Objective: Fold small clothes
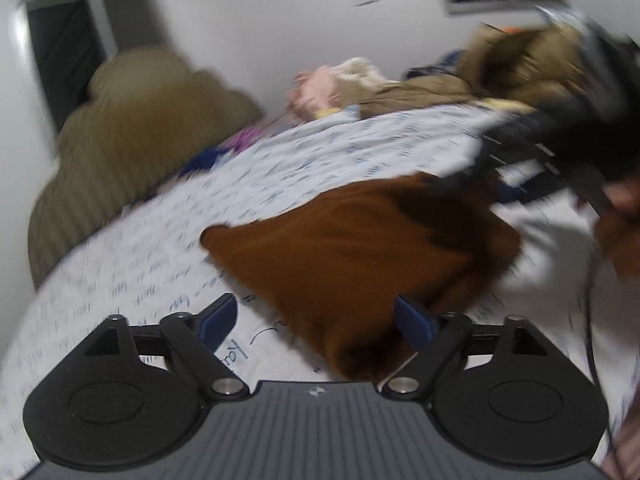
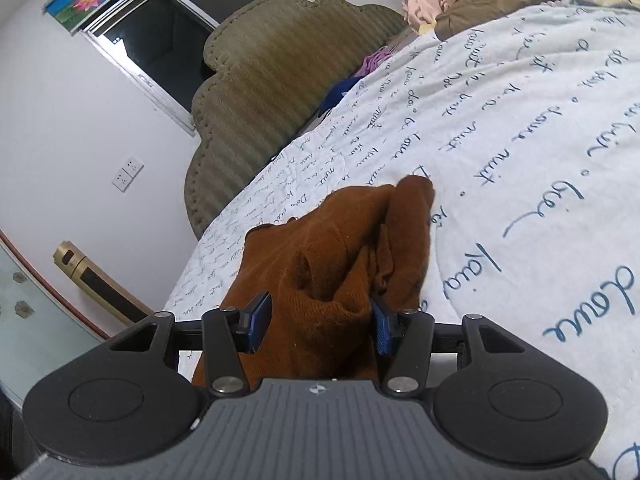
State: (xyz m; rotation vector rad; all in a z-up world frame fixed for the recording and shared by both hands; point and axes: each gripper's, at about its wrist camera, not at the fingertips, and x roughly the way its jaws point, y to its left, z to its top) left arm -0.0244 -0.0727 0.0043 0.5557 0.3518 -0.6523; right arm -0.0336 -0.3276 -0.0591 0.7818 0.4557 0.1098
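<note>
Over at the left, the olive headboard (image 1: 132, 148) stands against the wall, and the bed's white quilt with blue script (image 1: 132, 264) stretches out from it. The left claw (image 1: 316, 322) hovers low over the near edge, its blue pads spread wide and holding nothing; the right-hand pad sits just beside, maybe brushing, the near corner of the brown garment (image 1: 360, 248), which lies mostly flat in the middle of the quilt. Farther right, the right claw (image 2: 318, 326) has bunched brown cloth standing between its pads, but the jaws are fairly wide and I cannot tell whether they are really gripping it. From the left camera that claw is a dark blur above the garment's far right side. A heap of other clothes (image 1: 400, 88) waits at the far right of the bed.

It looks like the fold is underway. To do it well, I'd close the left claw on the near corner first, then carry both edges across together, keeping the cloth taut so the crease lands straight rather than bunching.
</note>
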